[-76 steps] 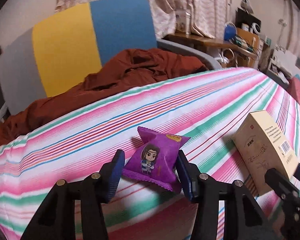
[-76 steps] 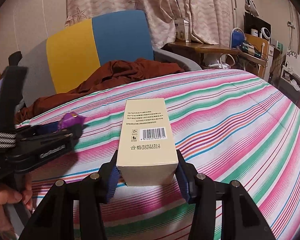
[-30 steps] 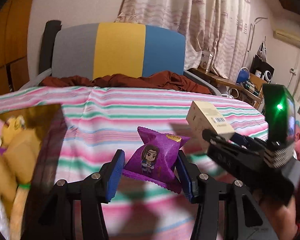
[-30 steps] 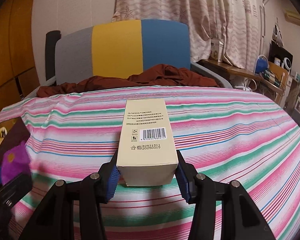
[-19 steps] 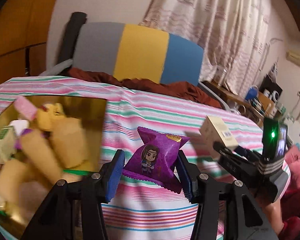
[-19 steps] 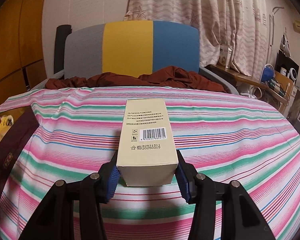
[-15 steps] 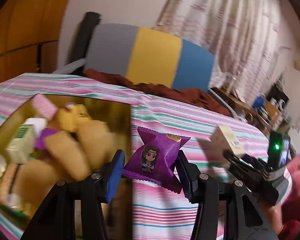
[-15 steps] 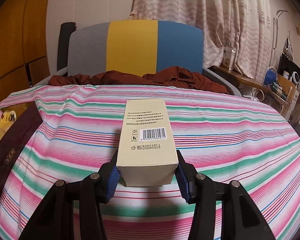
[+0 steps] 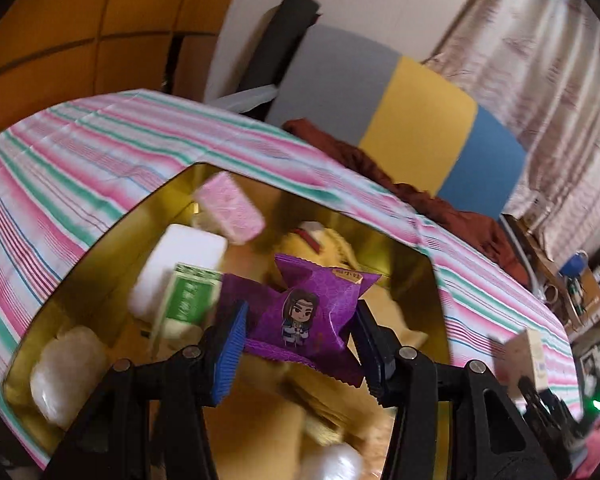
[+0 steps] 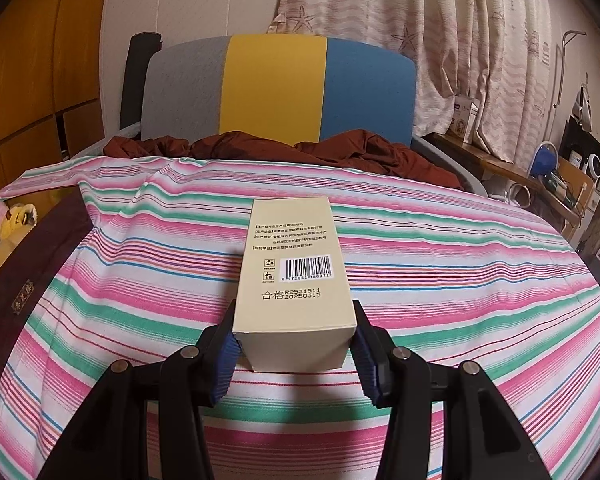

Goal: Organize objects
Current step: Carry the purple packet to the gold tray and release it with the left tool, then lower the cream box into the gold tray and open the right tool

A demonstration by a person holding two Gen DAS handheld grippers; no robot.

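Right now my left tool is clamped on a purple snack packet, a puffy pouch with crimped ends and a cartoon figure printed on its front. It hangs above an open gold-lined box crowded with small goods: a pink packet, a white block, a green-and-white carton, a clear wrapped lump and tan wrappers, all blurred. My right tool is clenched on a cream carton with a barcode and printed lines on top, held out over the bed.

That bed wears a sheet striped pink, green and white. At its far side lies a crumpled rust-brown cloth against a headboard of grey, yellow and blue panels. Patterned curtains hang behind, orange wooden panels stand at the left, and a cluttered desk sits at the right.

From the right wrist view, the box's dark maroon outer wall shows at the left edge of the bed, and the striped sheet between it and the cream carton lies bare. Under the snack packet, the box's contents fill most of the floor.
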